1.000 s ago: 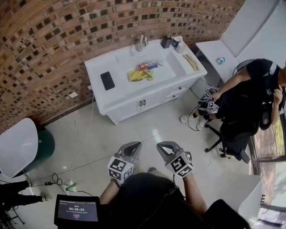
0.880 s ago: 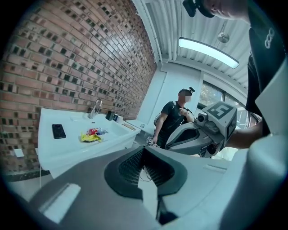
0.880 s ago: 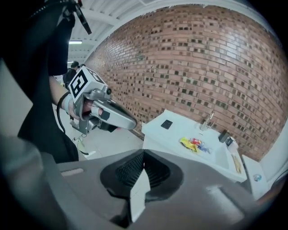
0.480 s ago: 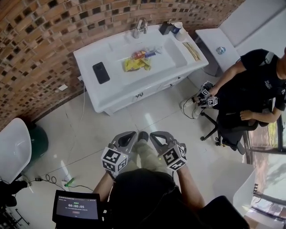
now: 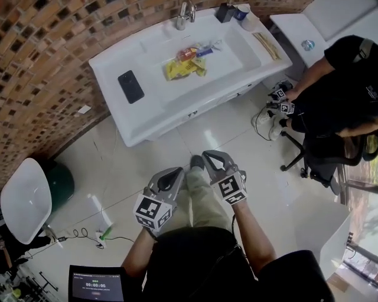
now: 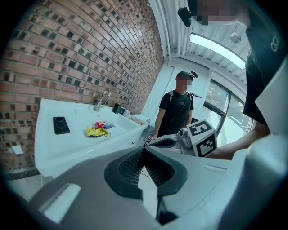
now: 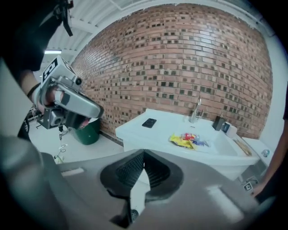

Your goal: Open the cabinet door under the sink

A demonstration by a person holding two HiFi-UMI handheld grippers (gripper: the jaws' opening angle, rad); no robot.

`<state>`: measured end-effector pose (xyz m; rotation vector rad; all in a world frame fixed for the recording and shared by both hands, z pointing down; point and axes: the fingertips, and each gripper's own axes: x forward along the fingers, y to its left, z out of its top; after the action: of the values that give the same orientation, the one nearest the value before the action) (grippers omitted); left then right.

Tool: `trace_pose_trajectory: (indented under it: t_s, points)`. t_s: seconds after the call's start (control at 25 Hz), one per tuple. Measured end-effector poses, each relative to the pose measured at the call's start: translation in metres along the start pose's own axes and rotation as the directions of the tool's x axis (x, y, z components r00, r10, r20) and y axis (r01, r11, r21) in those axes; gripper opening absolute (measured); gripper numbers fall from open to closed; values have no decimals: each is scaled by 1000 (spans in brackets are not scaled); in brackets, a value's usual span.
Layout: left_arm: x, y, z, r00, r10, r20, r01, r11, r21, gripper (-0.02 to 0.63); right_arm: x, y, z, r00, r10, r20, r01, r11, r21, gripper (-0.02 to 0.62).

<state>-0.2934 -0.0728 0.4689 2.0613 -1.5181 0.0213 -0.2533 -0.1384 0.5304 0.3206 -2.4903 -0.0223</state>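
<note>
A white sink unit (image 5: 112, 59) stands against a brick wall (image 5: 41, 65) on a pale tiled floor (image 5: 118, 159). Its surface carries one black phone (image 5: 130, 87) left of the basin. One faucet (image 5: 185, 13) rises at the back, with a dark container (image 5: 224, 12) and a white cup (image 5: 247, 17) beside it. A small heap of snack packets (image 5: 184, 63), the largest yellow, lies in the basin. The cabinet door (image 5: 177, 122) sits closed under the front edge, well apart from both grippers.

One green bin (image 5: 61, 187) stands near the wall at the left, and one tablet (image 5: 97, 286) glows at the bottom edge. One other person (image 5: 336, 88) in black sits at the right.

The left gripper (image 5: 178, 173) and right gripper (image 5: 208, 155) hang side by side over the floor. On each, the jaws are pressed together at the tips with nothing between them.
</note>
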Motion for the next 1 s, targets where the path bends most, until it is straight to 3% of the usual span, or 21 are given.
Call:
trace_pose_trajectory:
  t_s: [0.52, 1.0]
  points:
    - [42, 9, -25, 997, -73, -33, 74, 997, 38, 15, 104, -58, -85, 989, -141, 41, 134, 983, 129, 12]
    - [61, 47, -50, 997, -48, -53, 49, 999, 15, 15, 198, -101, -158, 987, -160, -20, 160, 961, 227, 35]
